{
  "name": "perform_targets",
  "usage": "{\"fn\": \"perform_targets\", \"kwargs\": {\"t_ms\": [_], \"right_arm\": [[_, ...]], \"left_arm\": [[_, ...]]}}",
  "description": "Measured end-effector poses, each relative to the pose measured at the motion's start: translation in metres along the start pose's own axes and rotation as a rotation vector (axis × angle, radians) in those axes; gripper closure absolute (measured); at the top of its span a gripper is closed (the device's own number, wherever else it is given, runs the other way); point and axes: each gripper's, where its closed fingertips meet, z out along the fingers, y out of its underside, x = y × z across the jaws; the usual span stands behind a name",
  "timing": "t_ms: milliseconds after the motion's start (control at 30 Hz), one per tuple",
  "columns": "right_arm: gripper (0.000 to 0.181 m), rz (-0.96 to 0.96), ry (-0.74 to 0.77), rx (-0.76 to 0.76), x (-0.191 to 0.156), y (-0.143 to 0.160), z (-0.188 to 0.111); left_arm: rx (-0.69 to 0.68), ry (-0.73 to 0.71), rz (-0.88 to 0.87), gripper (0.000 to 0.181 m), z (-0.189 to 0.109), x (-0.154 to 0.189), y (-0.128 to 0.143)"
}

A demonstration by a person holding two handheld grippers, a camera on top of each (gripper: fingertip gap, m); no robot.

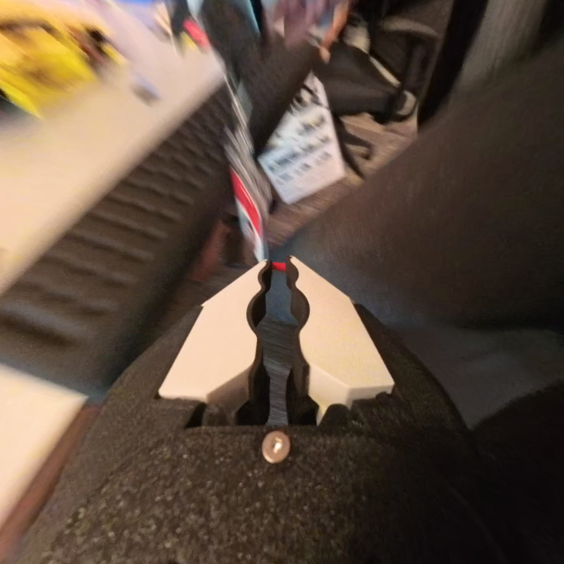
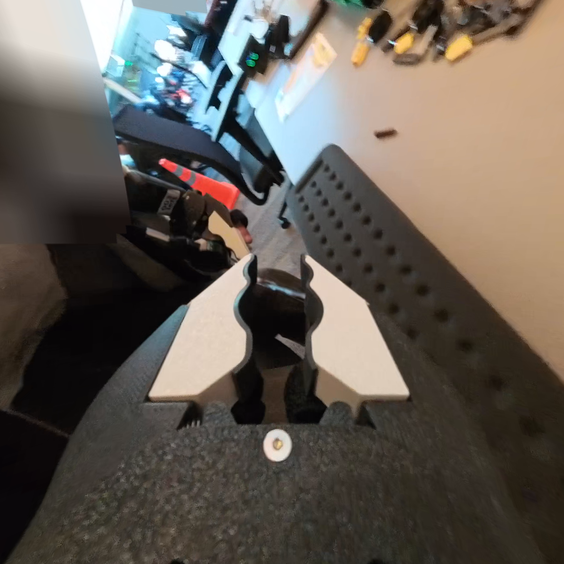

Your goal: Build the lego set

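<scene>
In the blurred left wrist view, my left gripper [image 1: 279,261] is shut on a small red Lego piece [image 1: 279,266] pinched at the very fingertips, held out past the table edge. In the right wrist view, my right gripper [image 2: 277,259] is shut on a black round piece [image 2: 276,293], like a tyre, seated in the curved hollow between the fingers. Yellow and black Lego parts [image 2: 427,39] lie on the beige table [image 2: 457,152] at the top right. They show as a yellow blur [image 1: 45,61] in the left wrist view. The left gripper [image 2: 213,219] shows farther off, below the table edge.
A small dark brown piece [image 2: 386,133] lies alone on the table. An instruction booklet [image 2: 305,73] lies farther back. A dark perforated panel [image 2: 366,244] hangs below the table edge. An orange cone [image 2: 207,183], office chairs [image 2: 189,143] and a white box [image 1: 302,152] are on the floor. The grippers' ends are close to 15 cm from one another.
</scene>
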Motion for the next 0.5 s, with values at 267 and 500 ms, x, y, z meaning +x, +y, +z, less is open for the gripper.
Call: {"fn": "perform_targets", "kwargs": {"t_ms": [267,500], "right_arm": [[0.158,-0.159,-0.333,-0.119,-0.013,-0.020,0.117],[0.161,-0.009,-0.667,-0.205,-0.058,0.004,0.116]], "left_arm": [[0.125,-0.353,0.236,0.173,-0.066,-0.080,-0.052],[0.252,-0.485,0.450,0.173,-0.060,-0.075,-0.076]]}}
